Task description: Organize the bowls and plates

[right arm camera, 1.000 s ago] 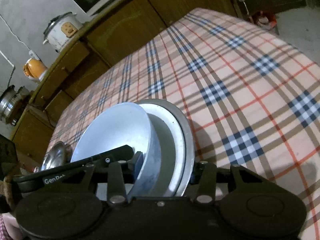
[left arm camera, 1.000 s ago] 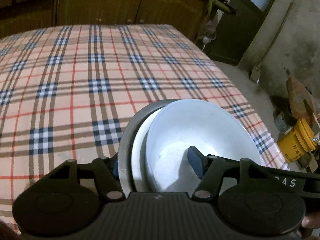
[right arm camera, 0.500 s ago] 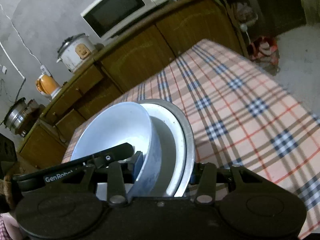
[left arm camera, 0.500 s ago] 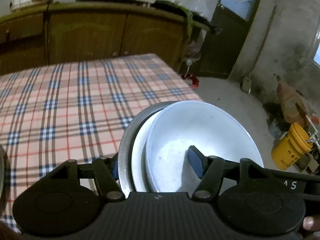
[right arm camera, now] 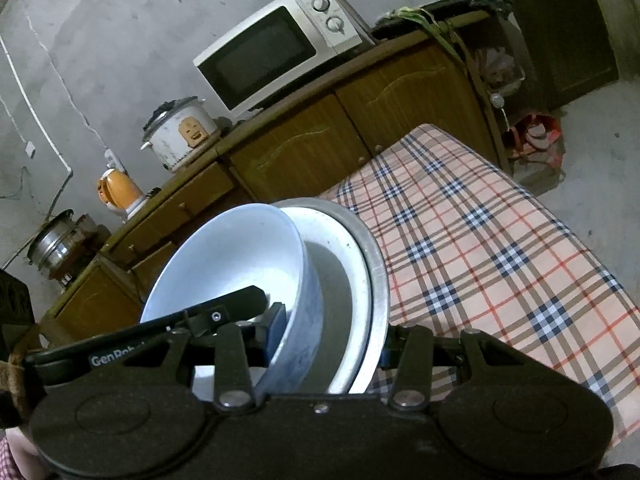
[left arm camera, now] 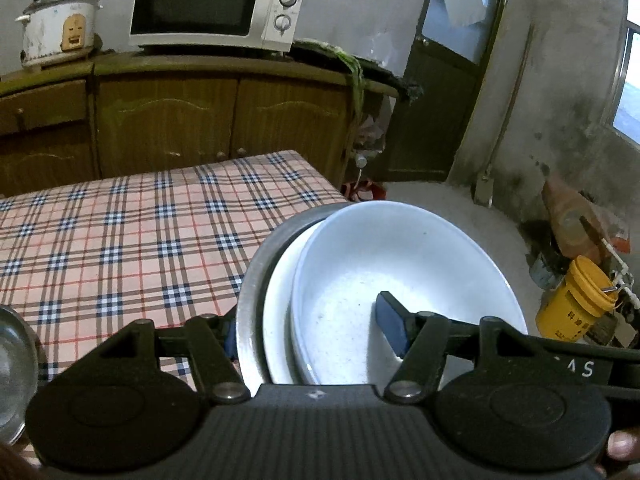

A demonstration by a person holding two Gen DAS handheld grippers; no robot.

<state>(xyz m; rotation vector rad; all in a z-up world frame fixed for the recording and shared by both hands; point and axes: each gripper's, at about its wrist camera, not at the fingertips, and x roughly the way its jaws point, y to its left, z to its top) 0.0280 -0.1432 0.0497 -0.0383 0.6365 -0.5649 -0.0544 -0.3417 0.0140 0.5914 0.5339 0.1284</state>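
Checked desk (left arm camera: 120, 232) below, cabinet and microwave (left arm camera: 216, 4) behind; stack held up between both grippers.
Left gripper (left arm camera: 312, 328) and right gripper (right arm camera: 332, 336) each clench the stack's rim: bowl (left arm camera: 400, 264) in white dish, in steel plate (left arm camera: 256, 280). Risk: tilt slides the bowl out. Only the left view shows a yellow bucket (left arm camera: 576, 300); only the right, a kettle (right arm camera: 120, 192).

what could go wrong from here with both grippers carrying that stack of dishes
1. The stack hangs clear of the checked table, pinched only at its edges by the left gripper and right gripper. If the hands drift apart or twist, it may slip out.
2. The white bowl sits loosely nested and tilted inside the metal plate; further tilt could slide it out.
3. A metal dish lies at the table's near edge and might be knocked.
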